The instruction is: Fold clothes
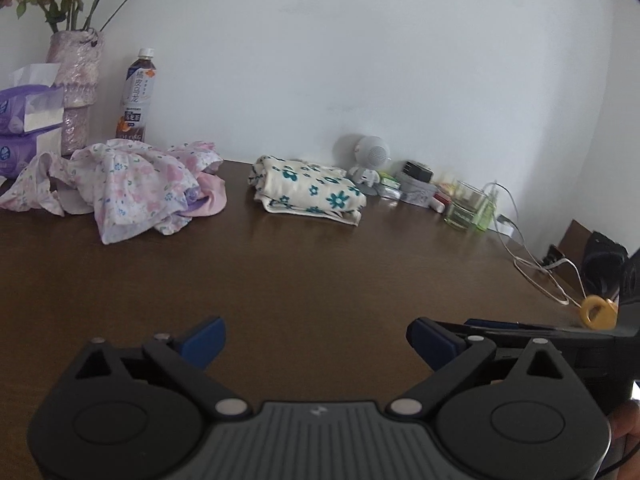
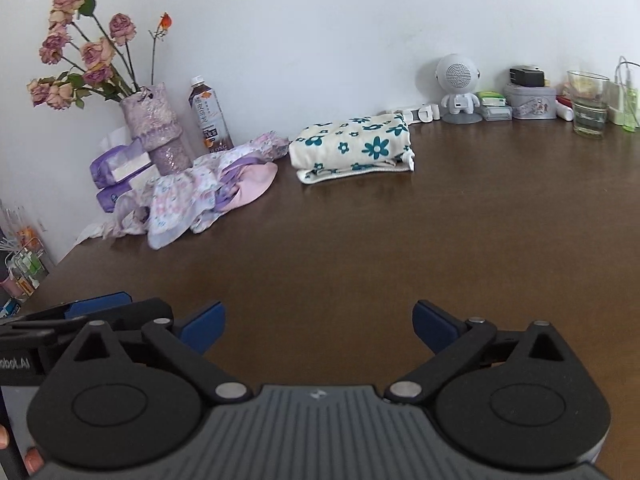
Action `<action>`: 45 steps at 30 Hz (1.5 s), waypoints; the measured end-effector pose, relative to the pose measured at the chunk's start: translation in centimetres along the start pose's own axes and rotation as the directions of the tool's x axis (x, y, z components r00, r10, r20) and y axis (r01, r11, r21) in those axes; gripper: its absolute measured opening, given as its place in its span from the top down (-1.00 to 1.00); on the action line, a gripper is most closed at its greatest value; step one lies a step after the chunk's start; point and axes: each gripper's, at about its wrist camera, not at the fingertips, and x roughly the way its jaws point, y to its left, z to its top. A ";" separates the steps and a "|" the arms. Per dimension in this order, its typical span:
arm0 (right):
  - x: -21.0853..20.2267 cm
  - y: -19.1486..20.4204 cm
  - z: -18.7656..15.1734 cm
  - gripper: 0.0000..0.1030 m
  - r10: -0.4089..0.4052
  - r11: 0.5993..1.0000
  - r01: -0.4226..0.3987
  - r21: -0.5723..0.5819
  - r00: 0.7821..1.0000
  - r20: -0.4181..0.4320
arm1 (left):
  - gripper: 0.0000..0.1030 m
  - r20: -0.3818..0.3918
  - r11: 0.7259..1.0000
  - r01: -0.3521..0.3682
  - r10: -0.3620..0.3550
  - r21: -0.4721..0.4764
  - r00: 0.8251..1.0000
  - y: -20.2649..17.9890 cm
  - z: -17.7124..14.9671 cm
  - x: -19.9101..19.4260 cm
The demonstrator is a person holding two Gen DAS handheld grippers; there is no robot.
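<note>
1. Left gripper [image 1: 316,340]: jaws spread wide, nothing between the blue fingertips [image 1: 206,338]; it hovers low over the near part of the dark wooden table [image 1: 320,280], well apart from the clothes.
2. Right gripper [image 2: 318,326]: also wide open, holding nothing; blue pads [image 2: 434,326] over bare wood; the 2 grippers sit side by side, each showing at the edge of the other's view.
3. Crumpled pink floral garment [image 1: 128,184]: unfolded heap at the far left of the table, near the wall; a plain pink piece [image 2: 252,188] shows at its right edge; touching or just in front of the vase base, I cannot tell which.
4. Folded cream garment with teal flowers [image 1: 312,194]: neat stack at the far middle of the table, just right of the pink heap with a gap of bare wood between; ribbed hem faces the camera in the right wrist view.
5. Vase [image 2: 154,132] with dried roses [image 2: 76,52] behind the heap; purple tissue packs [image 1: 24,120] stacked to its left; tea bottle [image 2: 210,114] upright to its right, by the wall.
6. Far right along the wall: white round-headed speaker figure [image 2: 458,88], a tin [image 2: 530,102] with a black box on top, a clear glass [image 2: 588,104], white cables [image 1: 532,268]; a yellow ring-shaped item [image 1: 596,312] near the right table edge.
7. Fingertips of a person's hand [image 2: 28,456] visible at the lower left of the right wrist view.
</note>
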 end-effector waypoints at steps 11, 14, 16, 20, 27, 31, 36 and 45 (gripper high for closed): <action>-5.4 1.8 -4.7 -0.99 -0.025 0.999 0.026 -0.029 0.999 0.026 | -0.98 0.012 0.999 0.030 -0.030 0.019 0.999 -1.4 -3.9 -5.1; -6.5 2.2 -5.7 -0.99 -0.028 0.999 0.029 -0.034 0.999 0.033 | -0.99 0.019 0.999 0.028 -0.028 0.023 0.999 -1.6 -4.7 -6.4; -7.1 2.5 -6.4 -0.99 -0.032 0.999 0.034 -0.041 0.999 0.042 | -0.99 0.030 0.999 0.018 -0.019 0.047 0.999 -1.9 -5.2 -7.0; -7.6 2.7 -7.2 -0.99 -0.042 0.998 0.045 -0.043 0.998 0.051 | -0.99 0.035 0.998 -0.007 0.005 0.063 0.999 -2.1 -6.1 -7.5; -8.2 3.1 -8.0 -0.99 -0.070 0.996 0.075 -0.056 0.993 0.094 | -0.99 0.039 0.997 -0.025 0.022 0.072 0.999 -1.8 -7.2 -7.7; -8.2 3.1 -8.1 -0.99 -0.065 0.996 0.071 -0.052 0.993 0.098 | -1.00 0.047 0.997 -0.027 0.023 0.067 0.999 -1.5 -7.2 -7.6; -8.3 3.1 -8.3 -0.99 -0.076 0.996 0.081 -0.046 0.991 0.112 | -1.00 0.034 0.998 -0.040 0.038 0.049 0.999 -0.9 -6.9 -7.1; -8.2 2.9 -8.5 -0.99 -0.084 0.996 0.086 -0.022 0.991 0.105 | -1.00 0.011 0.998 -0.052 0.052 0.036 0.999 -0.6 -6.6 -6.7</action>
